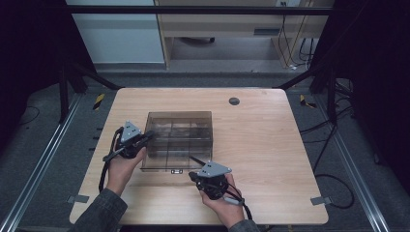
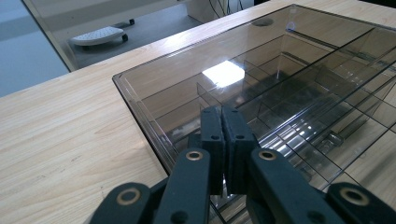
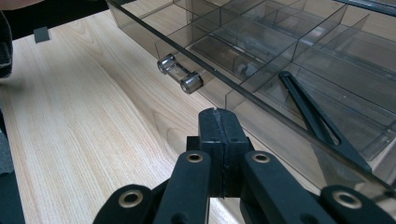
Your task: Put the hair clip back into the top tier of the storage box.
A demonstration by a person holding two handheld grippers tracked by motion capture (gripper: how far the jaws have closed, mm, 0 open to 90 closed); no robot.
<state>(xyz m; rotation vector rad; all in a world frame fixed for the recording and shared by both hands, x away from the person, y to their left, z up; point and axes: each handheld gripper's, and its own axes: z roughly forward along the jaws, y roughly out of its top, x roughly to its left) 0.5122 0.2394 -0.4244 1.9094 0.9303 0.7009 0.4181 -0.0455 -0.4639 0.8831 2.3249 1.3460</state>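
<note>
A smoky clear compartment box (image 1: 179,137) lies flat at the middle of the wooden table (image 1: 261,145); many dividers show through its top. In the left gripper view, my left gripper (image 2: 223,114) is shut, its tips over the box's (image 2: 289,74) near left corner with nothing between the pads. From above, the left gripper (image 1: 149,136) sits at the box's left side. My right gripper (image 3: 218,114) is shut and empty, just outside the box's front wall (image 3: 261,100), close to a small clear handle (image 3: 180,74). The high view puts the right gripper (image 1: 192,175) at the front edge.
A long black shape (image 3: 313,116) shows in the box's glossy top beside the right gripper. A round cable hole (image 1: 234,101) sits at the table's far side. Bare tabletop lies right of the box and in front of it. Frame posts and floor cables flank the table.
</note>
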